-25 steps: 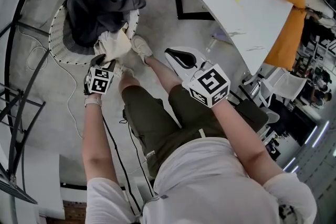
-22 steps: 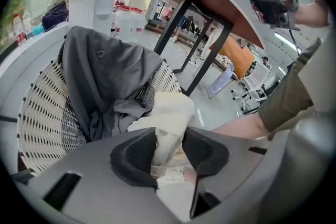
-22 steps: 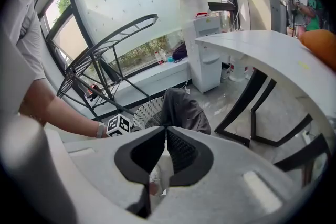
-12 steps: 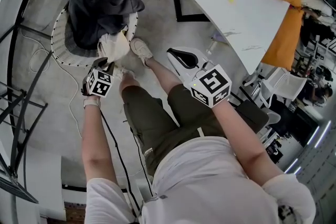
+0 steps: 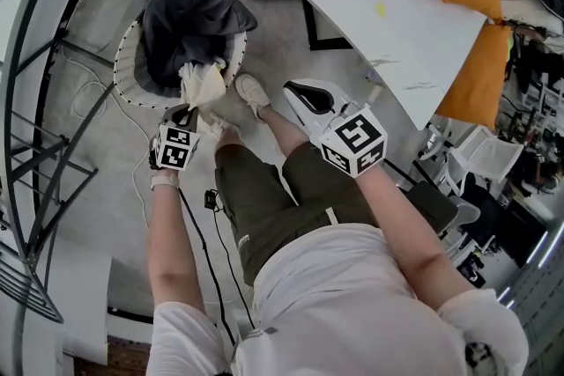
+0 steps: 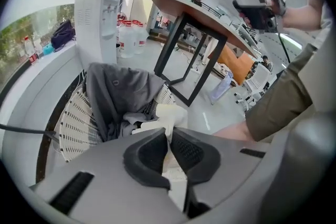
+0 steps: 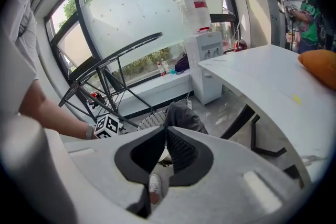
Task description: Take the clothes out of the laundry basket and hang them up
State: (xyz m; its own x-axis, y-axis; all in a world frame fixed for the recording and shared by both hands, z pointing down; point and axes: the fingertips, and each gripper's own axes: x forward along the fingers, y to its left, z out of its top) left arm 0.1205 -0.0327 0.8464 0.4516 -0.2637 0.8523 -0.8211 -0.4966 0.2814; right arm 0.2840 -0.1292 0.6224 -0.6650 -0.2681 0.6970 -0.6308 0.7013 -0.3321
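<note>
wide apart a second ago, our left gripper (image 6: 169, 136) jaws are closing on the cream garment (image 5: 203, 84) (stretched lengthwise from laundry basket (image 5: 123, 70) toward us); right gripper (image 5: 289, 89) pinched together, empty.

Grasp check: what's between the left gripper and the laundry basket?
A cream garment, between the closing jaws of the left gripper, runs to the laundry basket; head view.
</note>
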